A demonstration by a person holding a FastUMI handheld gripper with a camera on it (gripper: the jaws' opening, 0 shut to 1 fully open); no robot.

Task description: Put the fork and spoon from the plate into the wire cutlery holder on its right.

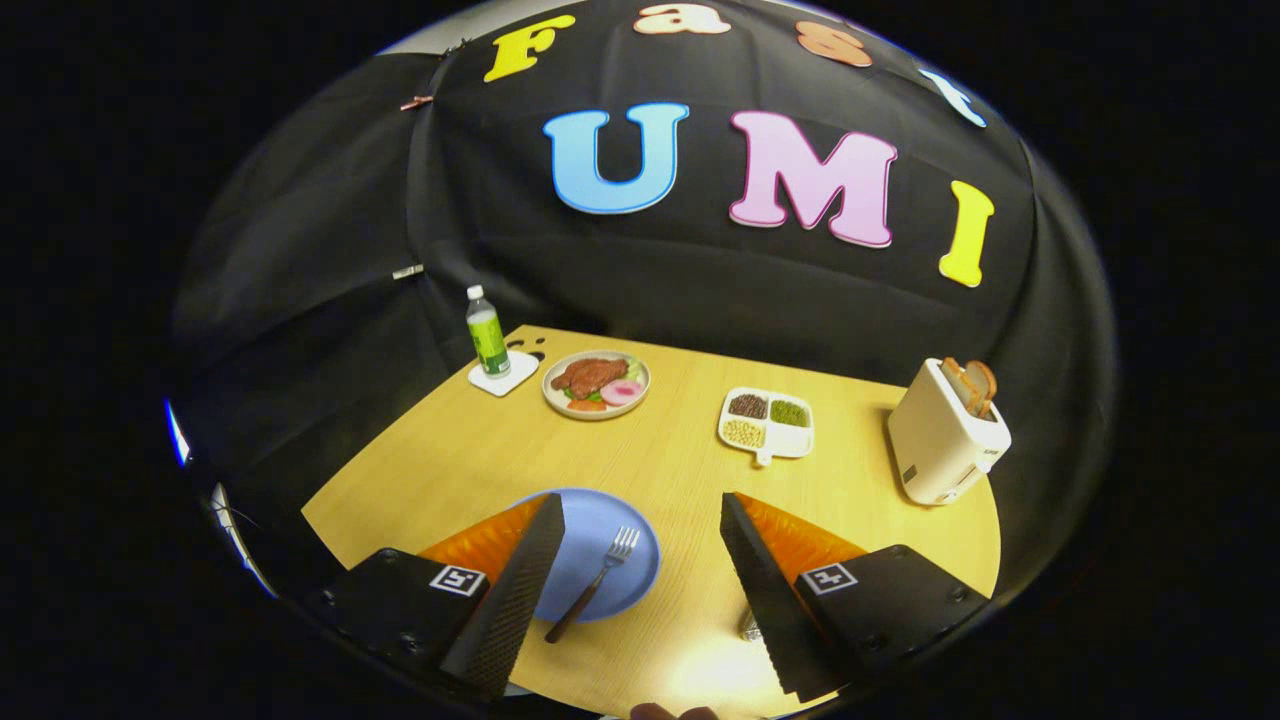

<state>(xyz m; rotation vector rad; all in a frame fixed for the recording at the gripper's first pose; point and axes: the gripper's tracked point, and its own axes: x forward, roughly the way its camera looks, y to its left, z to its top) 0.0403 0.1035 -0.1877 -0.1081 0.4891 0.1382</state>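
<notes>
A blue plate (620, 580) lies on the wooden table, partly behind my left finger. A fork (595, 582) with a brown handle rests on it, tines pointing away from me. My gripper (640, 512) is open above the table, its fingers wide apart, with the fork low between them, nearer the left finger. A bit of shiny wire (749, 626), possibly the cutlery holder, peeks out beside my right finger, mostly hidden by it. Nothing is held.
Farther back stand a green-labelled bottle (487, 335) on a white coaster, a plate of food (596, 384), a white divided dish of beans (766, 424), and a white toaster (945, 430) with bread at the right.
</notes>
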